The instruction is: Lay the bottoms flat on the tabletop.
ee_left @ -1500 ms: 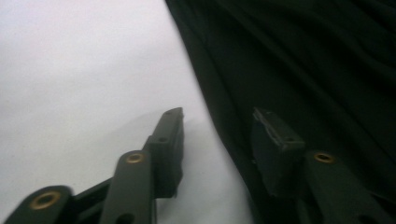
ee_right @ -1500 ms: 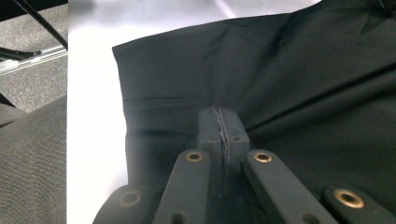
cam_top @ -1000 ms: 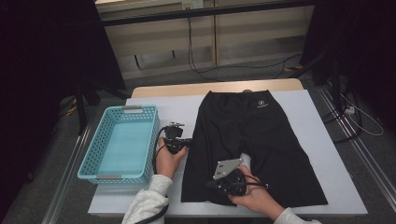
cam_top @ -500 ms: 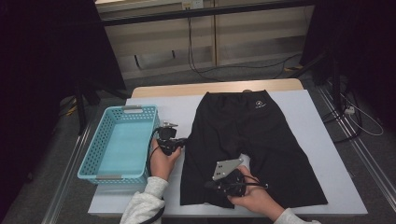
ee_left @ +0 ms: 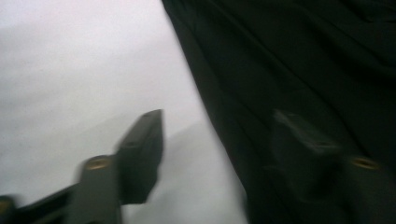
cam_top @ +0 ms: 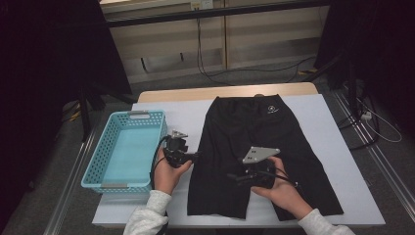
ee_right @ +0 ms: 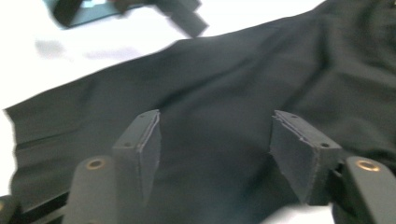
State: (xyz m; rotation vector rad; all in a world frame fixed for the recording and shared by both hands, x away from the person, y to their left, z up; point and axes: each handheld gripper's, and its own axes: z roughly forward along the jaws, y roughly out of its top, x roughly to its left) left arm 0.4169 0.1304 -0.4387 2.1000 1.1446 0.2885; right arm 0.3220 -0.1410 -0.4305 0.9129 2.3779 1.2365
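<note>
Shorts [cam_top: 254, 152] of black cloth are laid flat on the white-covered table [cam_top: 333, 147], waistband toward the far edge and legs toward the person. A small round white logo [cam_top: 270, 109] is printed near the waistband; its lettering is too small to be read, and no other writing can be made out. A light-blue basket [cam_top: 122, 149] is stood on the table just beside the shorts, at their left.

The left gripper [cam_top: 193, 157] is held in the left hand [cam_top: 169, 171] between the basket and the left edge of the shorts, pointed across toward the cloth. In the left gripper view, which is blurred, one jaw is seen over the white cover and the other over the black cloth, so the edge of the shorts is straddled. Its jaws have just been opening, and nothing is pinched between them.

The right gripper [cam_top: 234, 177] is held in the right hand [cam_top: 281, 191] over the crotch area, pointed to the left, with its grey three-cornered plate on top. Its jaws have likewise just been opening; in the right gripper view they are seen standing apart above the cloth, with nothing clamped.
</note>
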